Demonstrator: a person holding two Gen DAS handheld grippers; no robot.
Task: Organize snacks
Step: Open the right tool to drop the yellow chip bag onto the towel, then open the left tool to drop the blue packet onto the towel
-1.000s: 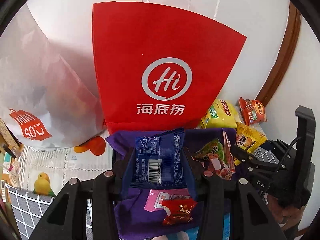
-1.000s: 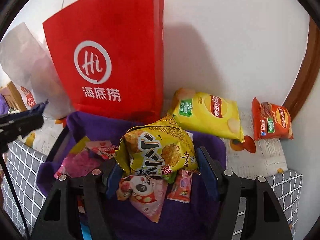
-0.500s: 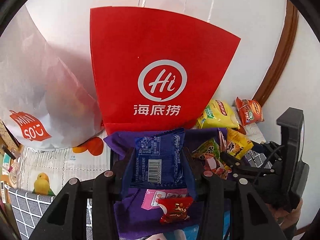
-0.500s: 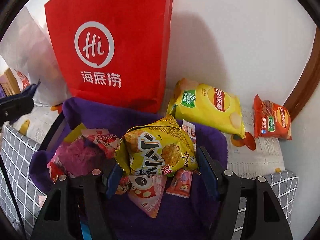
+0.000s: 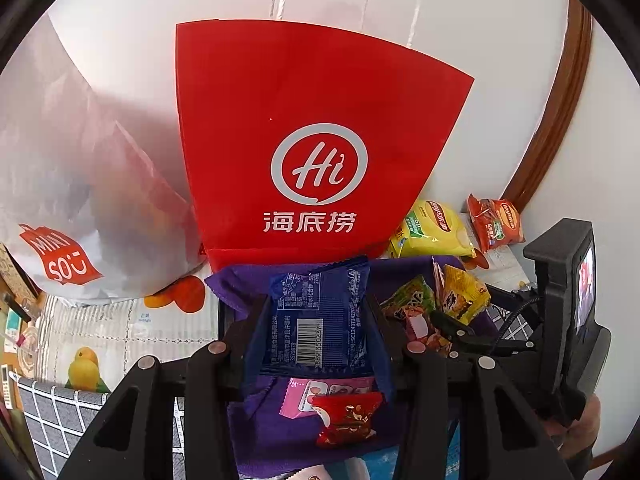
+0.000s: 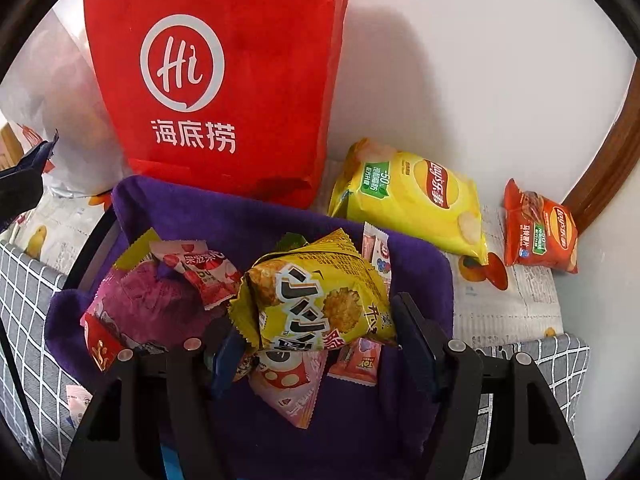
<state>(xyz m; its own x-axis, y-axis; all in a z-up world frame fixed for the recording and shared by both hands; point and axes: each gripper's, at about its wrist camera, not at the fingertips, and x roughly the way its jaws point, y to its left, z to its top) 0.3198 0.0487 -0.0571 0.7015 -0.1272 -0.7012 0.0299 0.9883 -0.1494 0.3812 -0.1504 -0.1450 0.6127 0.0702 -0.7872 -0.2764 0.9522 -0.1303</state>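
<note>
Both tongs are loaded: the left gripper (image 5: 316,320) pinches a dark blue snack packet (image 5: 318,312), the right gripper (image 6: 320,320) clamps a puffy yellow snack bag (image 6: 320,300). Each hangs over the purple-lined basket (image 6: 256,220), where smaller packets already lie. This looks like the carry-and-drop step; next, each packet needs lowering into the basket and releasing. Beyond its far right corner, a yellow chip bag (image 6: 412,200) and an orange chip bag (image 6: 540,228) wait on the table.

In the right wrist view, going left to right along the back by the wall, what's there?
White bag → red paper bag → yellow Lay's chip bag → small orange-red Lay's bag → brown wooden frame.
</note>
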